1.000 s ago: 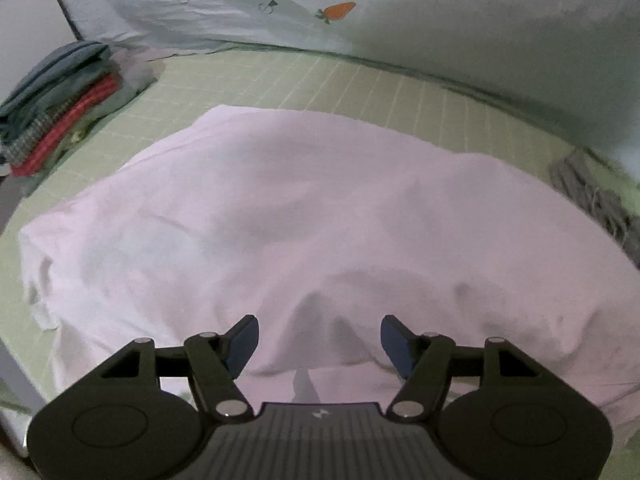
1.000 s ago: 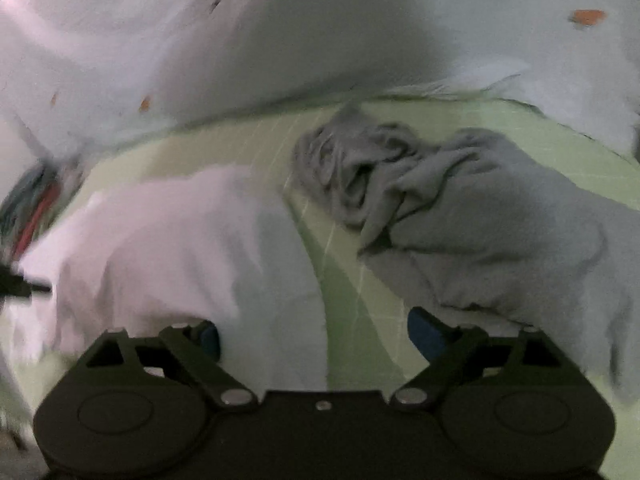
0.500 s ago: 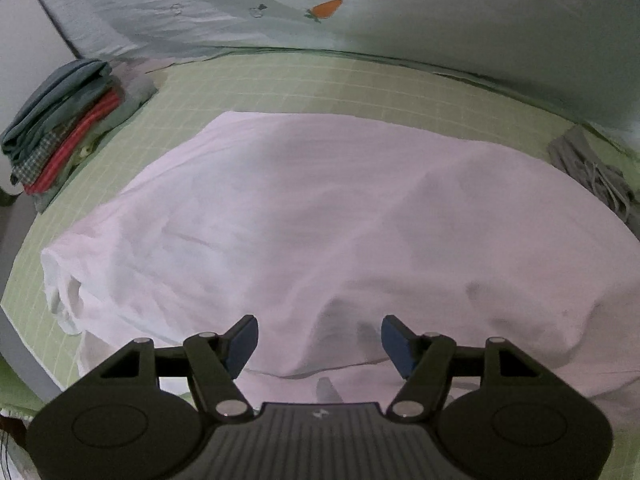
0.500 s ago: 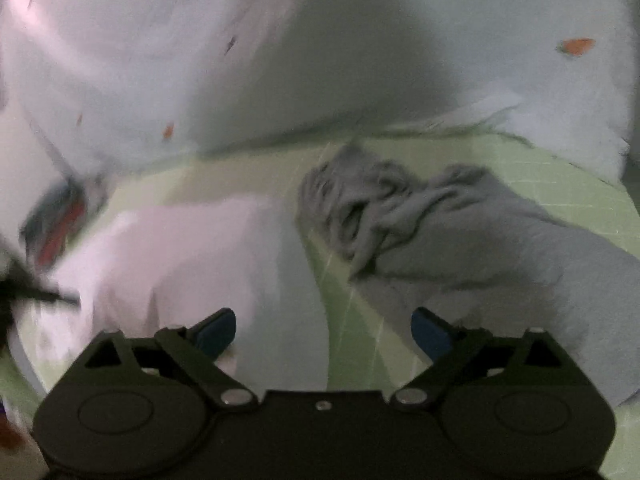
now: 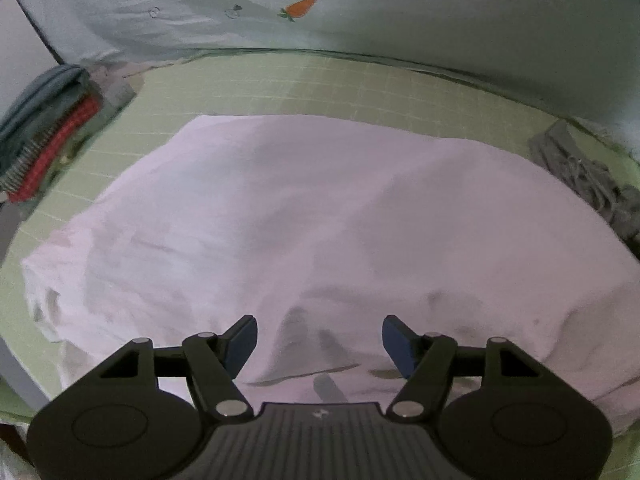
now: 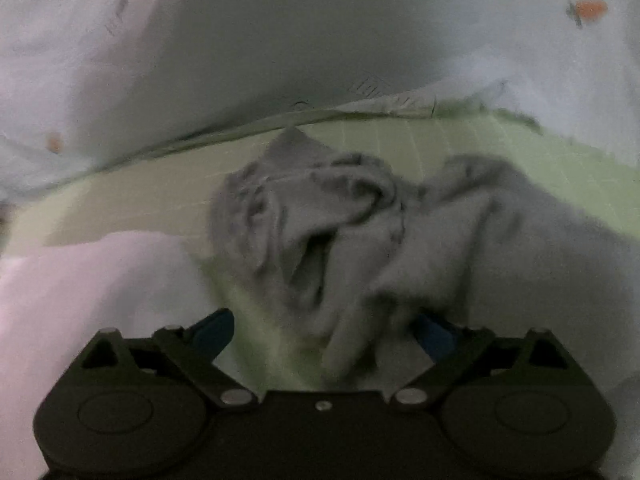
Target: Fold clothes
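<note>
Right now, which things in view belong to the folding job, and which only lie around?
For the job:
- pink garment, spread flat
- crumpled grey garment
- left gripper, fingers open
- right gripper, fingers opening over the grey garment

Just lying about:
- carrot-print sheet
- green grid mat
- stack of folded clothes

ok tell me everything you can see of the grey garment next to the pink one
The crumpled grey knit garment lies unfolded in a loose heap on the pale green grid-lined mat, right of the flat pink cloth, apart from it as far as shows. It looks soft and fuzzy, with deep folds and a dark opening near its middle. Its near edge lies between the opening jaws of the right claw; whether the pads touch it is unclear. The left-wrist view shows only its edge.
</note>
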{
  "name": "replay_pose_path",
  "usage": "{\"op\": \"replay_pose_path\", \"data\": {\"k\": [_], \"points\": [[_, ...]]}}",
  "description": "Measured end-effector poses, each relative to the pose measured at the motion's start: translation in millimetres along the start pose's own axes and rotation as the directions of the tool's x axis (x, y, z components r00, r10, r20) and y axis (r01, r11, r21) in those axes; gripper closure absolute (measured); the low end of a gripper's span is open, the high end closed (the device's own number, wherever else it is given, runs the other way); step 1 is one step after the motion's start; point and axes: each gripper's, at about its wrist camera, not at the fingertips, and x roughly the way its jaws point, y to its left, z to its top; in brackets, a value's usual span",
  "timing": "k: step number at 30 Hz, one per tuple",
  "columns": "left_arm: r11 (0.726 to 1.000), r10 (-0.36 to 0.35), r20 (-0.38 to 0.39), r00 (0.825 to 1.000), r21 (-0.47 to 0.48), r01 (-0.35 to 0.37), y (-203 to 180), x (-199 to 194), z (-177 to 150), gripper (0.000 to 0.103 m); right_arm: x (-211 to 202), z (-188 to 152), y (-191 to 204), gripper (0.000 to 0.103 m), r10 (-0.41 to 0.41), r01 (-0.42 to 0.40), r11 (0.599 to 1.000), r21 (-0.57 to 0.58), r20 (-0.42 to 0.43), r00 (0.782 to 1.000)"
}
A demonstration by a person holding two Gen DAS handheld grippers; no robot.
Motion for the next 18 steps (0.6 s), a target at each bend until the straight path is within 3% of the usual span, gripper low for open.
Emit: {"op": "replay_pose_path", "data": {"k": [3, 6, 9, 14, 18], "points": [[0.999, 0.040, -0.013, 0.999, -0.025, -0.041, 10, -1, -3, 0.033, 31, 4, 21, 0.001, -0.175, 0.176, 0.978, -0.115, 0.024, 0.984], [0.995, 0.076, -0.027, 0.997, -0.055, -0.077, 21, -3, -7, 0.033, 32, 0, 11, 0.001, -0.188, 0.194, 0.977, -0.085, 0.074, 0.979], [0.992, 0.098, -0.037, 0.994, -0.081, -0.101, 29, -4, -9, 0.033, 28, -2, -14, 0.002, -0.267, 0.271, 0.962, -0.030, 0.107, 0.958], [0.993, 0.086, -0.044, 0.995, -0.082, -0.089, 39, 1, -8, 0.029, 17, -1, -87, 0.002, -0.476, 0.465, 0.875, 0.132, 0.071, 0.876], [0.997, 0.059, -0.042, 0.997, -0.053, -0.061, 42, 13, -1, 0.028, 6, 4, -134, 0.002, -0.637, 0.633, 0.757, 0.166, -0.028, 0.770]]}}
